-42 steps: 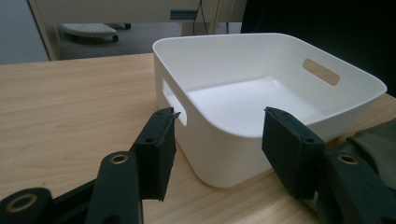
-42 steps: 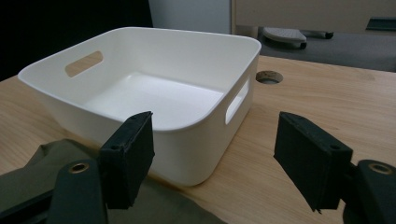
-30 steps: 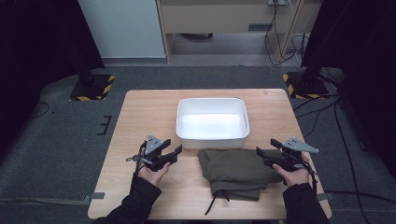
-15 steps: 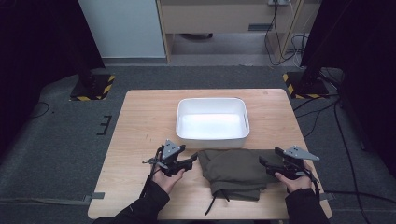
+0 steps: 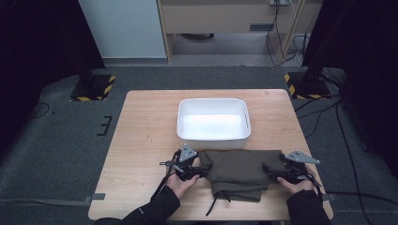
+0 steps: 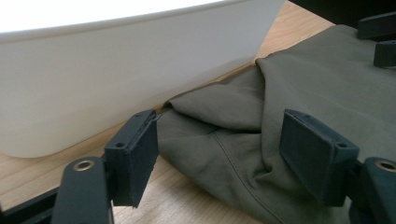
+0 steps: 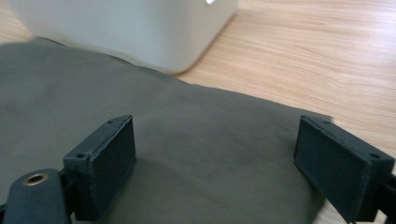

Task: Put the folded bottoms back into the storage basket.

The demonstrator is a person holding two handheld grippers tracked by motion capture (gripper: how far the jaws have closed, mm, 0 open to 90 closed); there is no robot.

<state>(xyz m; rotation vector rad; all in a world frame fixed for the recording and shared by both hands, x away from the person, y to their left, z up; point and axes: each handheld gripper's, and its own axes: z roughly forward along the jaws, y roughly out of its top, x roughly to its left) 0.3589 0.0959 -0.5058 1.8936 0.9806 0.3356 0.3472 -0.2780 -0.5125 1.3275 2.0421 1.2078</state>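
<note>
While the folded olive garment lay flat on the bench, just in front of the white tub and touching its near wall, both grippers stood at its two ends with nothing yet caught. The left gripper had its jaws set wide, having just been opening, and a rumpled corner of the cloth lay between them without either pad pressing on it. The right gripper likewise had its jaws spread broad, just opened further, hovering over the smooth right-hand edge of the fabric, which was not gripped.

The likeliest trouble was a shallow bite. If the left jaws closed on the loose top fold alone, the lower layers would probably slide out and the fold would come undone during a lift. On the right the cloth lay flat against the wood, so the lower jaw might skate over the top instead of getting under the edge. A drawstring trailed from the near hem and could snag or drag. The tub sat very close, and an uneven lift might catch its rim or shove it back.
</note>
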